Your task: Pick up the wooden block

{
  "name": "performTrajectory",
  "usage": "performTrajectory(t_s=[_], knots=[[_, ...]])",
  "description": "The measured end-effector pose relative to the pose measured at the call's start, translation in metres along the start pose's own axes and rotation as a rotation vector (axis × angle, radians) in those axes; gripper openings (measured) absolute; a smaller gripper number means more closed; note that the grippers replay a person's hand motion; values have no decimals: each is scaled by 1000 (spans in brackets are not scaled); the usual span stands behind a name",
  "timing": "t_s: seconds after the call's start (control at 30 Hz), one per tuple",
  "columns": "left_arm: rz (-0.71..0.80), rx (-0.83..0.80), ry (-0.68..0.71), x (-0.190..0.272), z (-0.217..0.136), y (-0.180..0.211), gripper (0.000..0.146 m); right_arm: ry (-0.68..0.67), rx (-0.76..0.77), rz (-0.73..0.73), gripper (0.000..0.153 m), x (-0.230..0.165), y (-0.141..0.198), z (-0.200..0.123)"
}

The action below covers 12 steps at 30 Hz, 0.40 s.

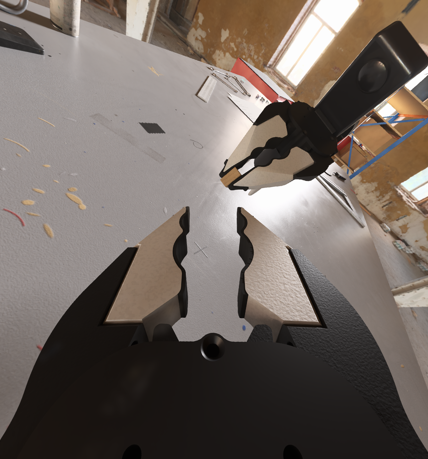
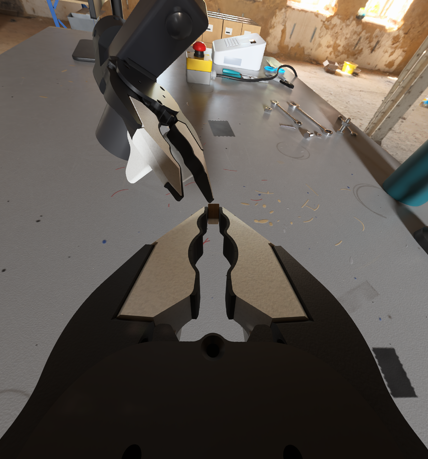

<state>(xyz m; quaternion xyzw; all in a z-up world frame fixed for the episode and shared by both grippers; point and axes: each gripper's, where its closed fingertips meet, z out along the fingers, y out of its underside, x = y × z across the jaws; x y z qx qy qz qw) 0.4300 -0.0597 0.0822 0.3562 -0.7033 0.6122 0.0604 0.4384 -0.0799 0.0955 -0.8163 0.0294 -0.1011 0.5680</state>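
right gripper (image 2: 213,211) pinches the wooden block (image 2: 213,213) at its fingertips; left gripper (image 1: 213,211) spread, holding nothing

Right tool (image 2: 213,211) pinches wooden block (image 2: 213,213) (at fingertips).

Left hand-held gripper (image 2: 195,198) just beyond wooden block (image 2: 213,213), blocking forward path; sides open.
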Motion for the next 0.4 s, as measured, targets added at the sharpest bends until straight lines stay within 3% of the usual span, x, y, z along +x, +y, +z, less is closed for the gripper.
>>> performTrajectory(t_s=[0.4], knots=[[-2,1,-2,-1,0,0,38,-10,-17,12,8,-1,3,2]])
